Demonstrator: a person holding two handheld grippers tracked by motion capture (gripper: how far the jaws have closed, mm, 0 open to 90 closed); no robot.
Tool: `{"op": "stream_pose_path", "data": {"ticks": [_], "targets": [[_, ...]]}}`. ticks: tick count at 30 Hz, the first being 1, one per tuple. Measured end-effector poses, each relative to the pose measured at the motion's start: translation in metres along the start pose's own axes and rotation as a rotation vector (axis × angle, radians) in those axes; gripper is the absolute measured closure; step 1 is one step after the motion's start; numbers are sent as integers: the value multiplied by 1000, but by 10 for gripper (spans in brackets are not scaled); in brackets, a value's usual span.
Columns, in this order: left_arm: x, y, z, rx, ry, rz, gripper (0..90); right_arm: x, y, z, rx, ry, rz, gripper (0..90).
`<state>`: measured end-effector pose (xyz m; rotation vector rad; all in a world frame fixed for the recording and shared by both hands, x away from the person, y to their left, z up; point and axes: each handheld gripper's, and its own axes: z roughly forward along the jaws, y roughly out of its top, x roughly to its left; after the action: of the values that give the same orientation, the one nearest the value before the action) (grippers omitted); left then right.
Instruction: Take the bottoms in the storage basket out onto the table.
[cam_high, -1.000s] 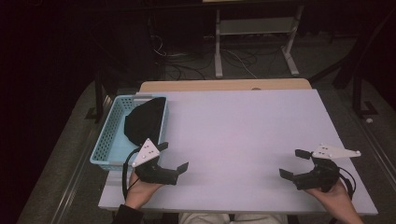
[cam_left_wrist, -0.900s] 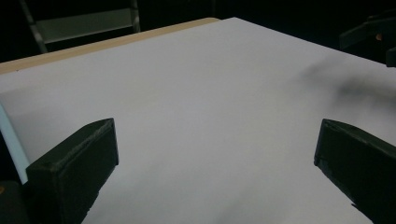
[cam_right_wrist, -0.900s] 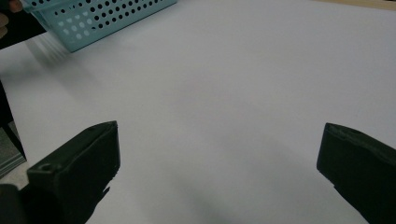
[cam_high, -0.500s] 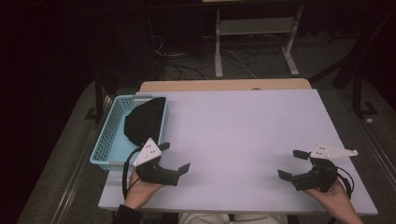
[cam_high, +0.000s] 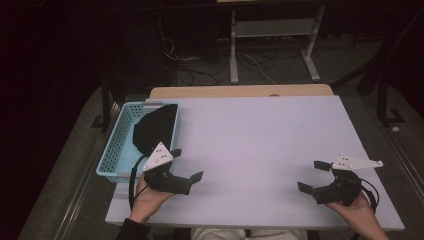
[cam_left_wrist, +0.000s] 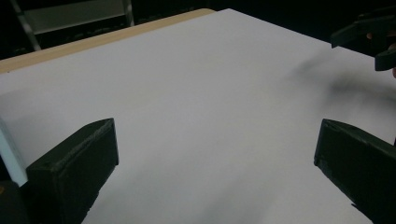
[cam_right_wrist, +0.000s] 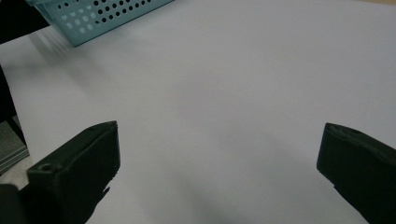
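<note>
Two handheld grippers are seen at the near edge of a pale table (cam_high: 260, 145), each held by a person's hand that enters from the bottom of the high view. The left gripper (cam_high: 188, 166) is held just beside the near right corner of a light blue perforated basket (cam_high: 116, 150), without touching it. Its jaws are spread wide apart and nothing is held between them; in the left gripper view, bare table surface is seen between the two black jaws. A grey three-cornered plate is carried on top of the gripper, and a black cable is looped down beside the hand.

The right gripper (cam_high: 313, 176) is held near the table's near right corner, well apart from the left gripper and the basket. Its jaws are likewise spread wide and empty, and are pointed leftward across the table. In the right gripper view, bare table is seen between the jaws, and the basket's perforated wall is seen farther off at the upper left.

Farther back on the left side of the table, the basket is set lengthwise along the table's left edge. A black cloth (cam_high: 154, 127) is lain inside it, bunched toward the far end and the right wall, with part of it resting over the rim. The middle and right of the table are bare.

Beyond the table, a strip of wooden edge (cam_high: 240, 91) is seen, and behind it a dark floor with loose cables (cam_high: 200, 70) and the legs of a metal stand (cam_high: 272, 45).
</note>
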<state>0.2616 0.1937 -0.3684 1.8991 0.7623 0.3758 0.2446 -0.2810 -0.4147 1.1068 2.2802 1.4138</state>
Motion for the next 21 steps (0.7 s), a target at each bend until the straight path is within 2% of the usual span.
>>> {"op": "stream_pose_path", "data": {"ticks": [14,21], "targets": [[5,12,0,52,5,7,0,0,0,0,-2,1,4,0],[8,21,0,55,5,11,0,1,0,2,4,4,-1,0]]}}
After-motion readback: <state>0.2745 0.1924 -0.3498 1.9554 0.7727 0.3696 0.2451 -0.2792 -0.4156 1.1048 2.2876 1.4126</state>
